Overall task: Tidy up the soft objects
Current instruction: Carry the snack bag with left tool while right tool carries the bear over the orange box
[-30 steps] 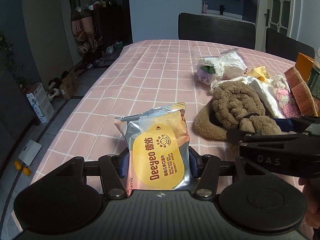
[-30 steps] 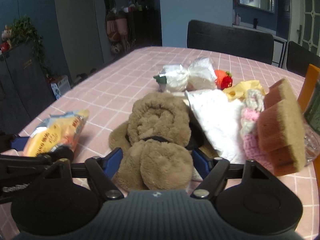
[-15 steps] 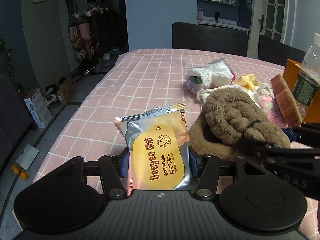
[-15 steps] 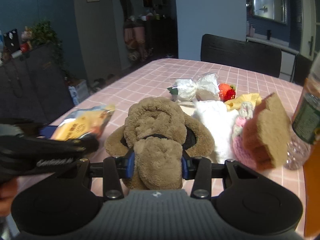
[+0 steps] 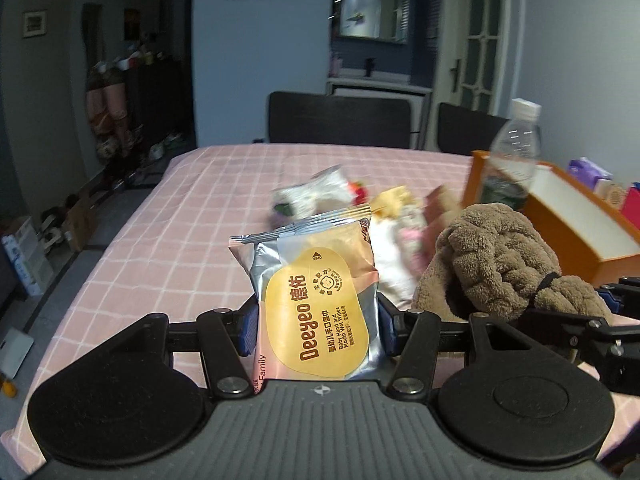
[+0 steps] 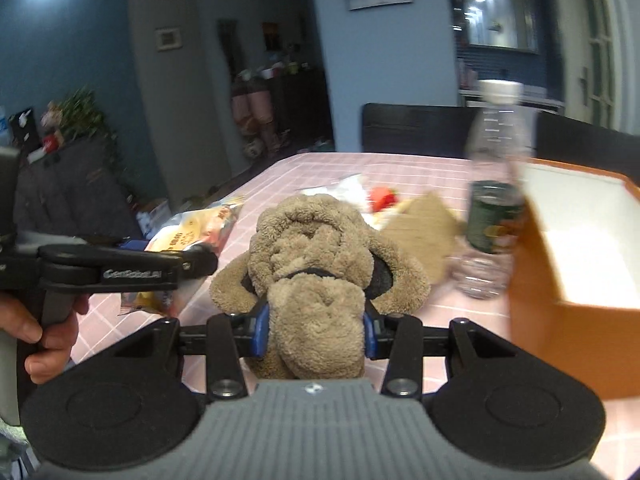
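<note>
The left gripper (image 5: 318,326) clamps a pack of wet wipes (image 5: 316,300) between its blue pads, the pack upright with its yellow label facing the camera. The right gripper (image 6: 316,332) pinches a brown plush toy (image 6: 316,264) — its jaws have just closed on it, pads pressed into the fur on both sides. Both things are held over the pink checked tablecloth (image 5: 168,240), side by side, the plush just right of the wipes.

Ahead of the plush stands a clear water bottle (image 6: 494,184) with a dark label, right beside the near corner of an open orange box (image 6: 576,264) with a white inside. Beyond the wipes lies a blurred heap — a white plastic bag (image 5: 316,194), something red (image 5: 360,194), yellow cloth (image 5: 394,198), a tan sponge (image 6: 428,224). Dark chairs (image 5: 340,120) stand at the far edge.
</note>
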The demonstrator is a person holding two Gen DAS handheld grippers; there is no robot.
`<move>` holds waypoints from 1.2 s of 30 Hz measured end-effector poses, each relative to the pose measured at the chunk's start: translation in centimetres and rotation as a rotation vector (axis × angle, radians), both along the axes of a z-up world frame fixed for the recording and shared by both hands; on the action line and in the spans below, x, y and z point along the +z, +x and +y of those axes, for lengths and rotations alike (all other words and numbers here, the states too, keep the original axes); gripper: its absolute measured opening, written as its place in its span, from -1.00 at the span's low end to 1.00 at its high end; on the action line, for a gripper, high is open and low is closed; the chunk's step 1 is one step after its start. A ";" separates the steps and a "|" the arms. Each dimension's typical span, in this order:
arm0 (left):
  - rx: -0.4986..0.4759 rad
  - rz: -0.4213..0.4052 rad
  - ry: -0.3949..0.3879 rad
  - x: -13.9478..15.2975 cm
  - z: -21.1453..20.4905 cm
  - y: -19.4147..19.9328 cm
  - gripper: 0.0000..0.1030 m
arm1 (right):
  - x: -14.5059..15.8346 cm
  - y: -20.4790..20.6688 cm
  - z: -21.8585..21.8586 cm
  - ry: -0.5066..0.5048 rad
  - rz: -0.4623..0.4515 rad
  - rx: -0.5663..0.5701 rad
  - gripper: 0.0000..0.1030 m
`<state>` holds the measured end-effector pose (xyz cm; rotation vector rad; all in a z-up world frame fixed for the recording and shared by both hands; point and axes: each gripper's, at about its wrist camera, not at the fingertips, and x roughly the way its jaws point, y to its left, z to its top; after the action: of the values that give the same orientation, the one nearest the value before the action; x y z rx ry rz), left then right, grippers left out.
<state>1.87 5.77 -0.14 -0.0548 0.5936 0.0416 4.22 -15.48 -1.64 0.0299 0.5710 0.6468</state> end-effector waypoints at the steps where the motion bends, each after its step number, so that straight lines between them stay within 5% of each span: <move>1: -0.025 -0.011 -0.006 0.3 -0.7 0.1 0.23 | 0.3 -0.4 -1.1 0.008 0.003 -0.017 -0.17; 13: -0.328 -0.117 -0.036 3.9 -10.0 2.2 0.23 | 5.0 -0.7 -12.7 -0.016 -0.049 -0.258 -0.17; 21: -0.485 -0.140 0.001 6.1 -17.3 5.2 0.23 | 5.5 4.0 -18.6 -0.097 -0.050 -0.320 -0.17; 27: -0.543 -0.043 0.065 5.7 -22.5 9.0 0.24 | 4.4 8.8 -20.5 -0.204 -0.003 -0.301 -0.17; 36: -0.565 0.221 0.088 2.9 -25.3 15.0 0.24 | 1.7 13.7 -20.7 -0.343 0.118 -0.206 -0.16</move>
<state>16.86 -19.52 2.75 0.2067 0.8094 -0.4797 17.91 -36.14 0.07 -0.1933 0.7760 0.3420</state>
